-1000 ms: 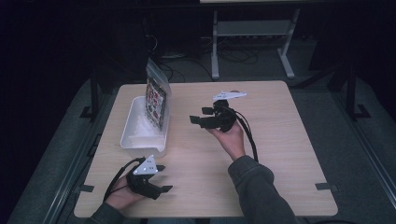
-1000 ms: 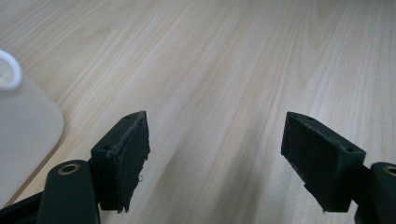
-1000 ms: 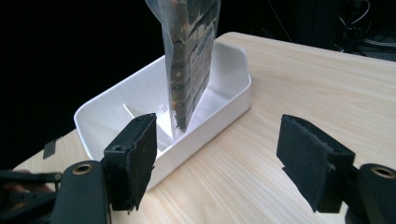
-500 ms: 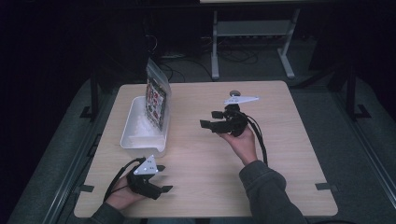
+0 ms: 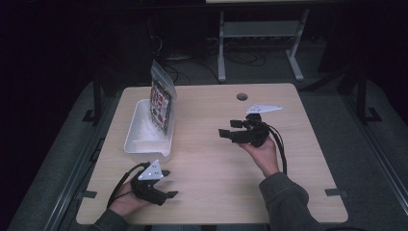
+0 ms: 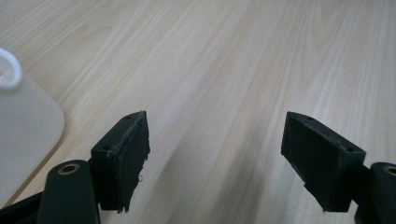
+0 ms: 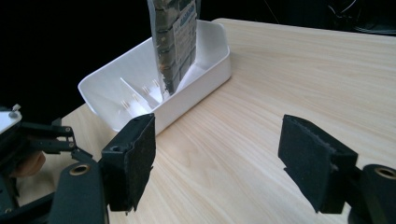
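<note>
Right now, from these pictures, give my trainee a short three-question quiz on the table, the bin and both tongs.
1. True or false: the bag lies flat on the table.
2. The left tongs are: A open, B shut on the bag, C shut on nothing.
3. Fill in: the bag stands in the white ___.

Key: 1 false, it stands upright. 2 A. 3 bin. The right tongs are open too.

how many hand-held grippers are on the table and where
2. The left hand-held gripper is at the table's near left edge, just in front of the white bin. The right hand-held gripper is right of centre, pointing toward the bin.
</note>
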A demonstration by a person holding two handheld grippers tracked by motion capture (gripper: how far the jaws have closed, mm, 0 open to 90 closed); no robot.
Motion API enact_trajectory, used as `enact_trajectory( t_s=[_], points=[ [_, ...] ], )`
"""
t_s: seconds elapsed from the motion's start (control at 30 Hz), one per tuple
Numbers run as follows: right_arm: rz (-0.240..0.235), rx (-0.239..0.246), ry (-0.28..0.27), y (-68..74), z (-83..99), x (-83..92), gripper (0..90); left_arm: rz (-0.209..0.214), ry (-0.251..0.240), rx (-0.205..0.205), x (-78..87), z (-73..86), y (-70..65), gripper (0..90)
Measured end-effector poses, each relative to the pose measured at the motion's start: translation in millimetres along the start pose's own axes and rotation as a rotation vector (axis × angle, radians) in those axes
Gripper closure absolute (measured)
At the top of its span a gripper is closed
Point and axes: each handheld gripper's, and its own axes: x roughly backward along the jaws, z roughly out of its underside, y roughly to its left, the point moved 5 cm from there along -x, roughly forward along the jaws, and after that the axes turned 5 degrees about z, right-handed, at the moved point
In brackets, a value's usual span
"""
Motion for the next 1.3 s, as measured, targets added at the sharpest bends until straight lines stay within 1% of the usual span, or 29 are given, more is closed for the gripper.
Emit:
enact_trajectory(
  t_s=[0.03,0.07,0.13,0.17,0.27,0.3,0.37,0.4,0.43,0.53,0.57,0.67,0.8,0.87,1.03,1.07,1.27,1.3],
  points=[
    [0.0,0.0,0.0,0.0,0.0,0.0,26.7,-0.001,0.0,0.0,0.1,0.0,0.3,23.0],
    [0.002,-0.004,0.001,-1.6,3.1,4.7,26.6,-0.001,0.002,0.001,0.1,0.0,0.6,23.0],
    [0.002,-0.005,0.001,-2.5,4.8,7.0,26.6,0.001,0.001,0.0,0.1,-0.1,0.5,23.0],
    [0.002,-0.008,0.017,-3.9,8.7,11.0,26.6,0.004,-0.002,0.002,0.0,-0.3,-0.5,23.0],
    [0.008,0.0,0.014,-5.6,12.9,14.9,26.7,0.005,-0.003,0.002,-0.5,-0.6,-0.7,23.0],
    [0.005,-0.011,0.021,-7.4,16.8,18.5,26.7,0.005,-0.002,0.003,-1.0,-0.7,-0.8,22.9],
    [0.004,-0.013,0.021,-8.4,18.5,20.1,26.7,0.005,-0.002,0.004,-1.0,-0.7,-0.8,23.0],
    [0.003,-0.018,0.032,-10.0,22.0,23.8,25.9,0.004,-0.002,0.004,-0.9,-0.7,-0.8,23.0],
    [0.003,-0.018,0.032,-10.0,22.0,23.8,25.9,0.004,-0.002,0.004,-0.9,-0.7,-0.8,22.9],
    [0.007,-0.02,0.03,-12.7,28.7,32.0,25.8,0.003,-0.004,0.006,-0.8,-0.6,-0.1,23.0],
    [0.007,-0.02,0.03,-12.7,28.7,32.0,25.8,0.003,-0.004,0.006,-0.8,-0.6,-0.1,23.0],
    [0.016,-0.023,0.046,-17.2,36.7,39.2,25.8,0.003,-0.004,0.006,-0.7,-0.6,-0.2,23.0],
    [0.021,-0.028,0.04,-19.9,41.8,45.3,25.8,0.002,-0.003,0.007,-0.7,-0.6,0.0,23.0],
    [0.024,-0.033,0.047,-21.9,46.9,50.9,25.8,0.002,-0.003,0.009,-0.9,-0.5,0.0,22.9],
    [0.033,-0.036,0.054,-25.1,53.4,58.3,25.8,0.002,-0.003,0.013,-0.8,-0.4,0.3,23.0],
    [0.034,-0.044,0.058,-27.0,56.9,61.6,25.8,0.001,-0.002,0.013,-0.8,-0.3,0.3,23.0],
    [0.04,-0.049,0.082,-29.0,67.0,68.8,25.7,-0.003,-0.002,0.016,-0.7,-0.3,0.9,23.0],
    [0.039,-0.046,0.08,-29.0,69.8,70.7,25.7,-0.001,-0.004,0.02,-0.7,-0.4,0.9,23.0]
  ],
)
